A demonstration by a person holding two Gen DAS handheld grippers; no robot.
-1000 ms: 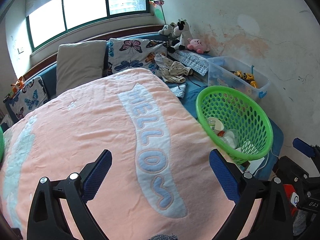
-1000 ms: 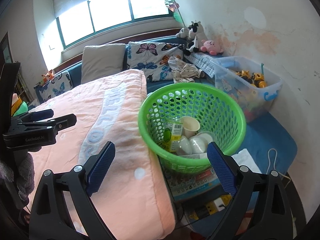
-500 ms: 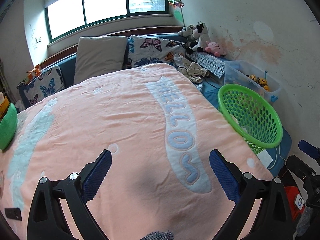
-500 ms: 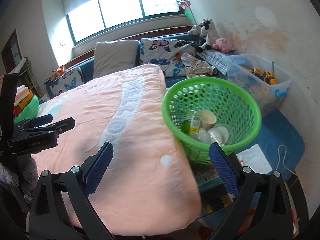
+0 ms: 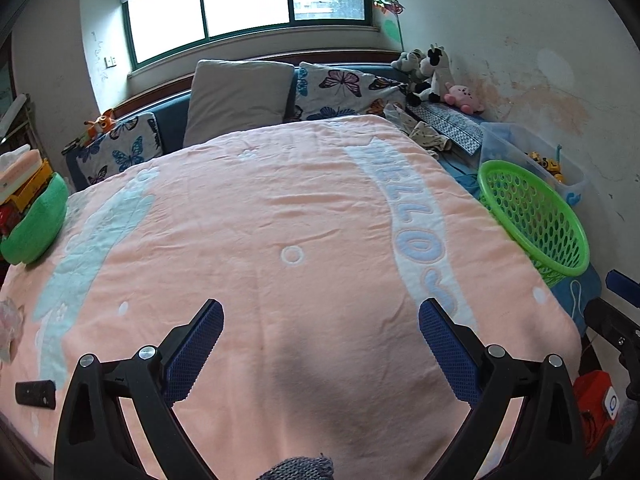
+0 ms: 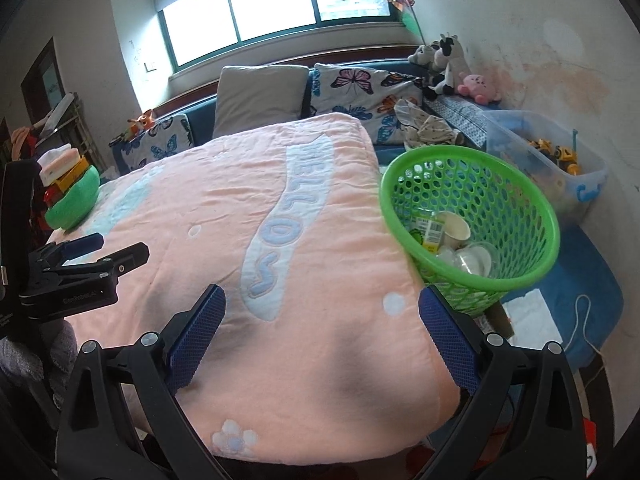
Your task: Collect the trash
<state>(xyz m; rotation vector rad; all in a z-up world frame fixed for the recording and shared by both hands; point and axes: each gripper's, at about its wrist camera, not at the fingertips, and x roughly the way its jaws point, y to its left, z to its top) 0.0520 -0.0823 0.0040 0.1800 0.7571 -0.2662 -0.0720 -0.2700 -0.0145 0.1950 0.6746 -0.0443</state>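
A green perforated basket (image 6: 472, 216) stands tilted at the right edge of the bed and holds a paper cup (image 6: 454, 226), clear plastic cups (image 6: 474, 258) and a labelled wrapper (image 6: 432, 232). The same basket (image 5: 532, 216) shows at the right of the left wrist view. My left gripper (image 5: 320, 344) hangs open over the pink blanket (image 5: 260, 240), nothing between its fingers. My right gripper (image 6: 320, 340) is open too, over the blanket's near corner, with the basket just ahead on the right. A crumpled pale piece (image 5: 8, 332) lies at the blanket's left edge.
Pillows (image 5: 240, 96) and plush toys (image 5: 432, 76) line the headboard. A clear bin of toys (image 6: 548, 160) sits by the right wall. A green plush (image 5: 36, 220) and stacked boxes sit at the left. A black remote (image 5: 35, 394) lies on the near left corner.
Both grippers have pulled back and swung left, away from the basket. The basket has slid to the right in both views and more of the bed shows.
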